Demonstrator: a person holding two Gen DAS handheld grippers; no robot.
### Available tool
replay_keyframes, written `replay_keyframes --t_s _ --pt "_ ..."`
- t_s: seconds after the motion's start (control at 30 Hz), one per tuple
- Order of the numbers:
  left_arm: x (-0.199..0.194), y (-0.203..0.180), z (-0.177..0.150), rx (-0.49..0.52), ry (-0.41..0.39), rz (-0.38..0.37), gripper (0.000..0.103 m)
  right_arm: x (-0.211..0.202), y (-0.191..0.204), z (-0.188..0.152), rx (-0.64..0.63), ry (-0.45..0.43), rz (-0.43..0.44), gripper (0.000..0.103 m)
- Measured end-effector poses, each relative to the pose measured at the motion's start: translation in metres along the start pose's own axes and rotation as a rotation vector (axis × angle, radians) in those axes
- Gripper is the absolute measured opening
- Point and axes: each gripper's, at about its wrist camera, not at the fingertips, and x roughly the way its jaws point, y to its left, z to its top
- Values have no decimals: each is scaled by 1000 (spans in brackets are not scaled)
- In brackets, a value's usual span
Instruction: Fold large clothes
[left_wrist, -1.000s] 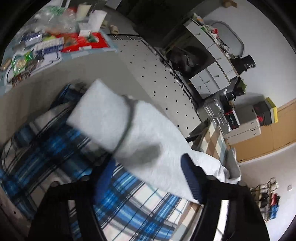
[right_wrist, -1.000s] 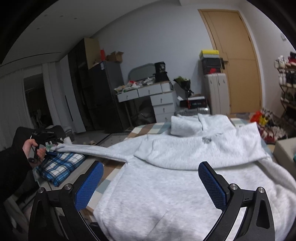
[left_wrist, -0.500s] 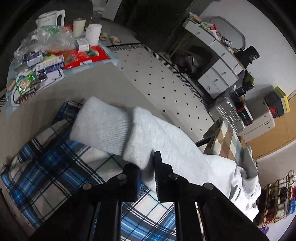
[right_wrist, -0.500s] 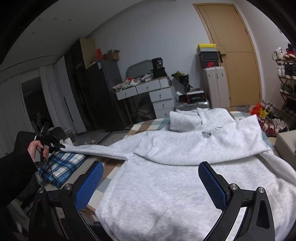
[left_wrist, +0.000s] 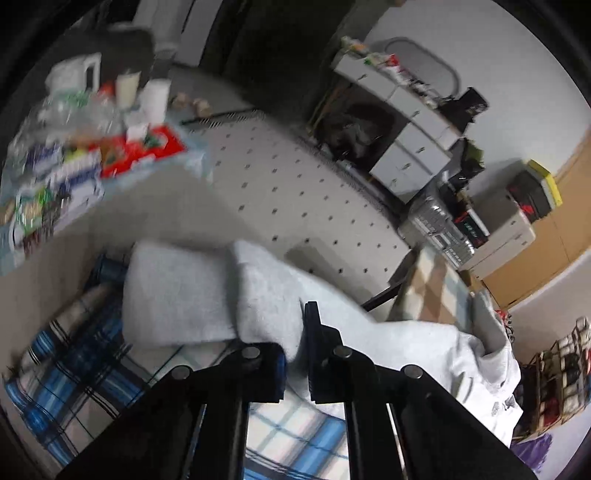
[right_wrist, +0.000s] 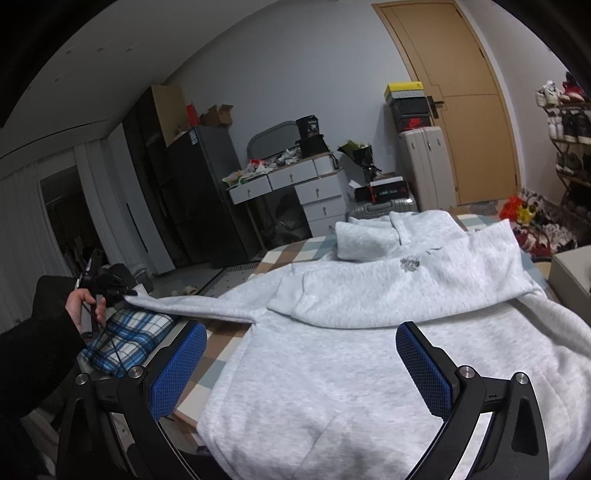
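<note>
A pale grey sweatshirt (right_wrist: 369, 332) of soft, fleecy knit lies spread flat on a table (right_wrist: 218, 350) covered in a beige-and-blue check cloth, its body a broad rectangle with a small dark emblem on the chest and a pouch seam showing near the hem. Its collar end points away toward the far wall with the wooden door (right_wrist: 465, 110), the hem toward the right wrist camera, so the long axis of the body runs from near to far. One sleeve (left_wrist: 229, 291) stretches out sideways off the table edge, across the body's axis, drawn into a long tapering band that ends in a ribbed cuff, seen from the left wrist camera as a thick, blocky end. The left claw (left_wrist: 295, 354) has its black fingers pinched together on the sleeve cloth just behind that cuff, above a folded blue, white and black plaid cloth (left_wrist: 74, 369); its jaws have just been closing on the fabric. In the right wrist view a hand (right_wrist: 83, 306) in a dark sleeve holds that tool. The right claw (right_wrist: 299, 365) stands wide, its blue mesh-textured pads apart over the lower body of the sweatshirt, gripping nothing.
</note>
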Motion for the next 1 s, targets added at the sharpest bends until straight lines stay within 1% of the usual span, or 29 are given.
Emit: replay_keyframes --t_s 0.03,0.1,0.2,0.27,0.33,0.37,0.43,0.47,0.53,0.57,0.63,0.7,0.73,0.8,0.83,0.9,0.93,1.0 --pt "-7 -10 3 26 -19 -9 4 1 -2 0 11 1 2 103" --pt "-28 -45 12 102 -62 -41 3 1 -4 1 31 8 0 103" --pt "-63 -116 15 249 -132 -115 3 4 -10 2 63 39 -23 103" --pt "-82 -167 7 338 -163 -173 3 1 -16 2 97 32 -28 103" --pt "-96 -230 -13 448 -171 -239 3 -3 -23 4 131 14 -48 103" --pt "-98 -253 -22 490 -167 -266 3 -6 -28 5 155 1 -74 103" --pt "-103 -320 -55 611 -145 -340 3 -9 -42 6 210 -5 -112 103" --pt "-104 -343 -68 663 -143 -354 3 -10 -54 5 260 6 -127 103" --pt "-104 -398 -110 799 -153 -366 3 -10 -76 4 358 26 -167 103" --pt "-99 -424 -133 852 -125 -384 3 -13 -89 3 414 29 -192 103" --pt "-80 -473 -181 923 -51 -417 3 -21 -116 2 509 39 -287 103" --pt "-56 -505 -214 964 8 -436 3 -31 -138 0 574 27 -347 103" --pt "-37 -524 -240 970 63 -457 3 -35 -144 -1 594 21 -365 103" --pt "-10 -544 -271 979 137 -462 3 -51 -161 -5 646 -13 -422 103" --pt "10 -555 -294 998 177 -460 3 -62 -171 -7 678 -41 -462 103" --pt "37 -569 -335 1035 220 -442 3 -78 -183 -9 736 -93 -511 103" --pt "49 -571 -348 1046 247 -436 3 -85 -187 -9 750 -121 -533 103" --pt "77 -574 -380 1048 313 -423 3 -95 -189 -7 739 -158 -566 103"
